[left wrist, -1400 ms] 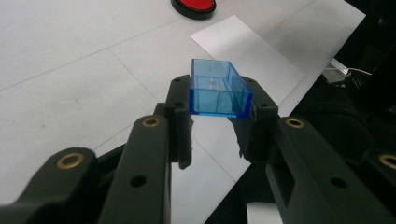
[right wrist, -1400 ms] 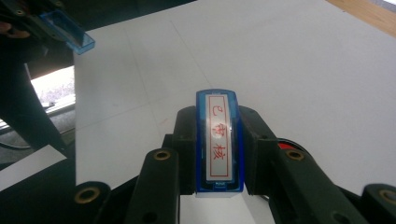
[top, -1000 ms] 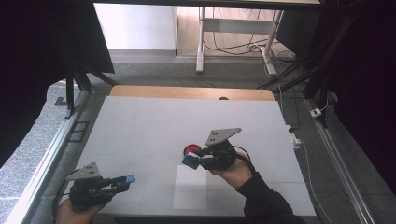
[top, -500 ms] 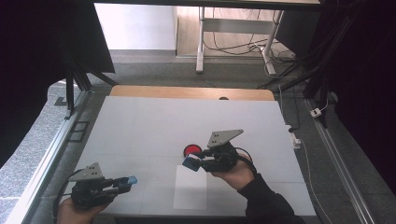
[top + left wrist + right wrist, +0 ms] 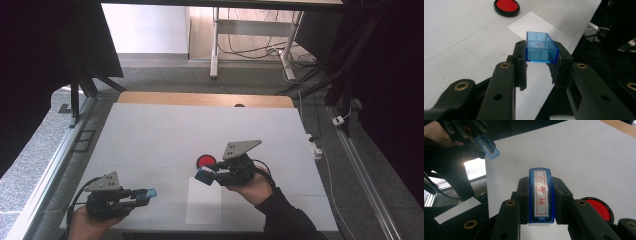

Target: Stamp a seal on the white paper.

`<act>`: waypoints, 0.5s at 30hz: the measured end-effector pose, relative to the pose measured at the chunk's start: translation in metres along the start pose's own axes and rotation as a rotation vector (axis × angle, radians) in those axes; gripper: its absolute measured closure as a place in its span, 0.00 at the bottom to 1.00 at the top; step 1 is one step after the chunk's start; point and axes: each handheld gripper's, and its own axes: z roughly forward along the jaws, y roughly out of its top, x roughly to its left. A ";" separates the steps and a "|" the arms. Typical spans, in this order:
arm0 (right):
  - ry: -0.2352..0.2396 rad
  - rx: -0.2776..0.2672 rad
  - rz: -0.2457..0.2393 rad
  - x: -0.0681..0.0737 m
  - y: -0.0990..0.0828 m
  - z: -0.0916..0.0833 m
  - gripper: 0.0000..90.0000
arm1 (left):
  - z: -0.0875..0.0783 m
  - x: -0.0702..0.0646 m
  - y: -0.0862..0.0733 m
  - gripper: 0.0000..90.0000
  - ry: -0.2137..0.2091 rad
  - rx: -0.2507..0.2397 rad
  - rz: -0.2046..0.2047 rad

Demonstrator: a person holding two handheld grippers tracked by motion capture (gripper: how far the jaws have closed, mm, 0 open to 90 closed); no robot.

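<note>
- Left claw [image 5: 142,195]: nearest item, at the near left corner of the counter, held in a hand [image 5: 87,227] that enters from the bottom edge. Its jaws are clamped on a clear blue cap [image 5: 541,47], gripped by its two long sides. The cap is an open rectangular shell, empty inside, and sits off the counter surface. In the right gripper view the same cap [image 5: 487,147] shows tilted, with its hollow side turned outward.
- White paper sheet [image 5: 204,200]: lies flat on the counter at the near edge, between the two claws and closer to the right one.
- Right claw [image 5: 206,175]: right of centre, above the far end of the paper sheet, held in a hand [image 5: 252,187] with a dark sleeve. Its jaws are clamped on a blue stamp [image 5: 541,196], one jaw pressing each long side. The stamp's label faces up, white with three red characters in a red frame. The stamp is off the counter.
- Red ink pad [image 5: 205,161]: round, with a black rim, lying open and flat on the counter just beyond the right claw's tip. It is apart from the stamp and well apart from the cap.
- Counter [image 5: 165,135]: white surface, with a wooden strip along its far edge.
</note>
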 end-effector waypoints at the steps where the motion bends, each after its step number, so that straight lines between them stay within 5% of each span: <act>1: 0.001 0.000 0.000 0.000 0.000 0.000 0.78 | 0.002 0.000 0.001 0.76 -0.007 -0.001 0.004; 15: 0.022 -0.007 -0.018 0.005 0.003 -0.004 0.78 | 0.020 0.005 0.015 0.76 -0.074 0.001 0.063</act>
